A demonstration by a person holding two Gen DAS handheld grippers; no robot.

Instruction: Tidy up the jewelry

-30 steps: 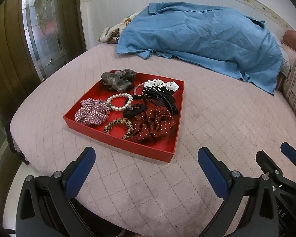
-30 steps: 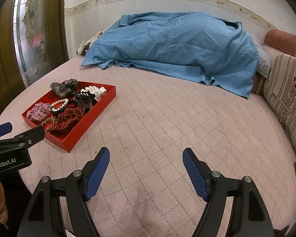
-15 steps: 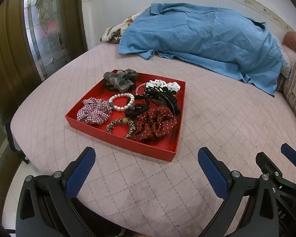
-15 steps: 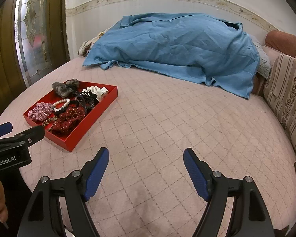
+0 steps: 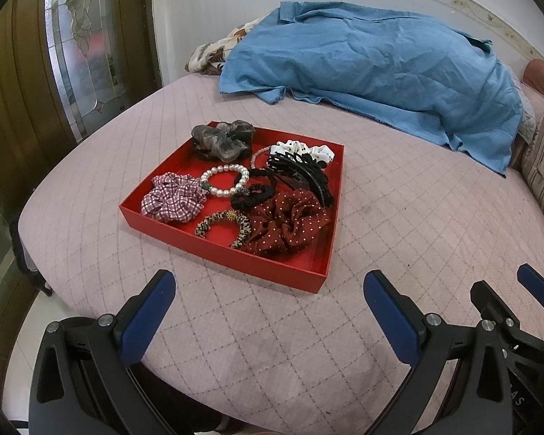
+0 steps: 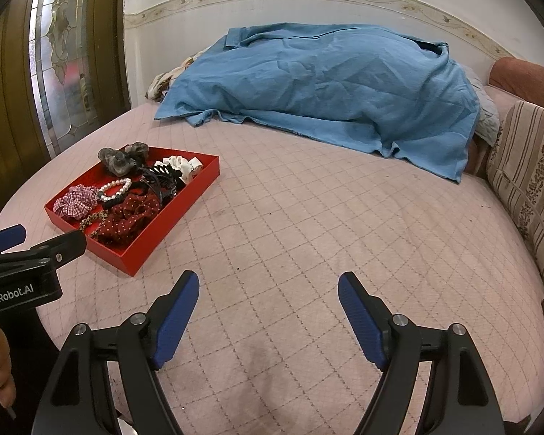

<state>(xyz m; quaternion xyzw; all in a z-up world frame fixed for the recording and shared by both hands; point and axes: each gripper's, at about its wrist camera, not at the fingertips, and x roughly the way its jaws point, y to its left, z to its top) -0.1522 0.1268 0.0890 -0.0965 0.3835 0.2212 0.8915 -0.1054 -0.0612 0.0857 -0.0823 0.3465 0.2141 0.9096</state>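
A red tray [image 5: 272, 266] lies on the pink quilted bed; it also shows at the left of the right wrist view [image 6: 152, 243]. It holds a pearl bracelet [image 5: 225, 180], a plaid scrunchie [image 5: 174, 198], a grey scrunchie [image 5: 223, 139], a dark red dotted scrunchie [image 5: 290, 223], a leopard hair tie [image 5: 224, 223], a black claw clip [image 5: 301, 174] and a white dotted scrunchie [image 5: 304, 149]. My left gripper [image 5: 268, 297] is open and empty, just short of the tray's near edge. My right gripper [image 6: 268, 297] is open and empty over bare quilt, right of the tray.
A blue blanket [image 5: 380, 65] covers a heap at the back of the bed. A striped cushion [image 6: 526, 166] lies along the right side. A wooden door with patterned glass [image 5: 79, 47] stands at the left, beyond the bed's edge.
Both grippers have moved slightly forward toward the tray, which looks a little nearer and more central. The jaws stay open. The tray's items have not moved.
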